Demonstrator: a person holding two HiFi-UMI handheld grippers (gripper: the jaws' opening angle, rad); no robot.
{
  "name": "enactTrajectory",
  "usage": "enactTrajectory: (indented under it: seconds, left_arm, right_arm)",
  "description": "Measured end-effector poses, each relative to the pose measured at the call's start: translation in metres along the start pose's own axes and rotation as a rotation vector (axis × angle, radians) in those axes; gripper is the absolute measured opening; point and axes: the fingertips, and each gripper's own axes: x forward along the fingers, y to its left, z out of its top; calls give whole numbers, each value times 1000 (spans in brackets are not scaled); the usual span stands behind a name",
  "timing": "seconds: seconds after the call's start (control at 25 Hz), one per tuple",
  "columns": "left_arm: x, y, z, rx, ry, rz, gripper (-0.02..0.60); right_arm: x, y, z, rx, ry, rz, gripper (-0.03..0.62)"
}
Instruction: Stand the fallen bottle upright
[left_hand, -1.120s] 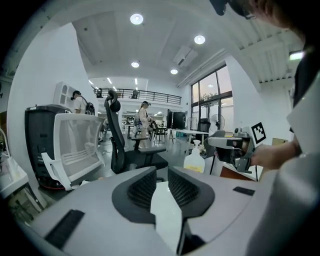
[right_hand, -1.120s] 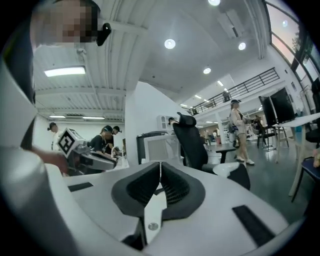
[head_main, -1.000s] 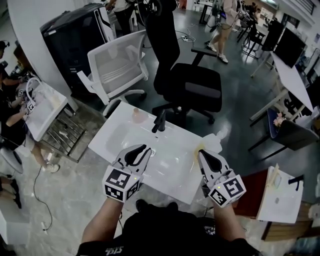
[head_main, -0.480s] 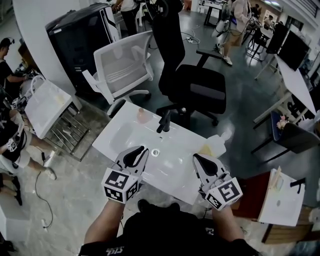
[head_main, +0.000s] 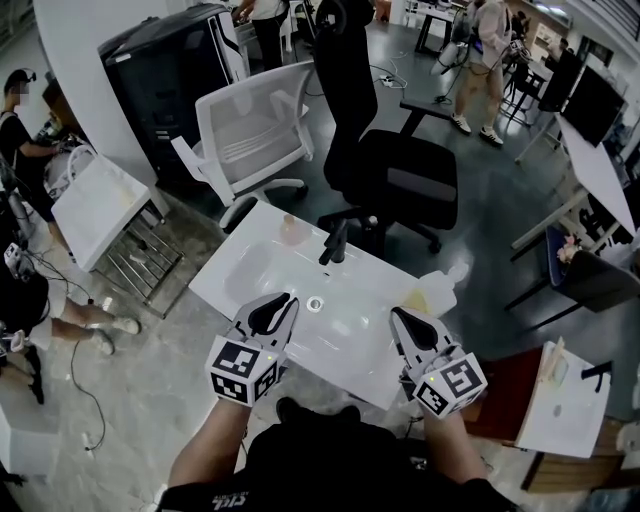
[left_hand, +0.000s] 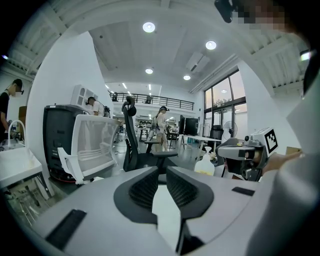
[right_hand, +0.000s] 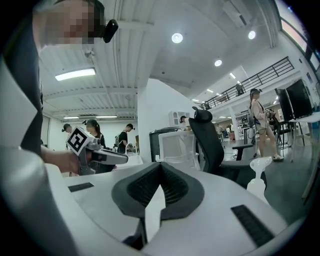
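A clear pump bottle with yellowish liquid sits at the right edge of the white sink top. It stands upright in the left gripper view and in the right gripper view. My left gripper hovers over the near edge, left of the drain. Its jaws keep a narrow gap with nothing between them. My right gripper hangs near the front right, short of the bottle, jaws shut and empty.
A black faucet rises at the back of the sink top, with a small pinkish object to its left. Behind stand a black office chair and a white mesh chair. People stand in the background.
Both grippers drew back a little toward the near edge: the left away from the drain, the right away from the bottle. The left jaws narrowed slightly.
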Motion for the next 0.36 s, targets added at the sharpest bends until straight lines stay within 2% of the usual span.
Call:
enactTrajectory:
  seconds: [0.36]
  left_arm:
    - [0,1,-3,4,6,1,63]
  right_arm:
    - [-2,1,9,-23,-24,0,12]
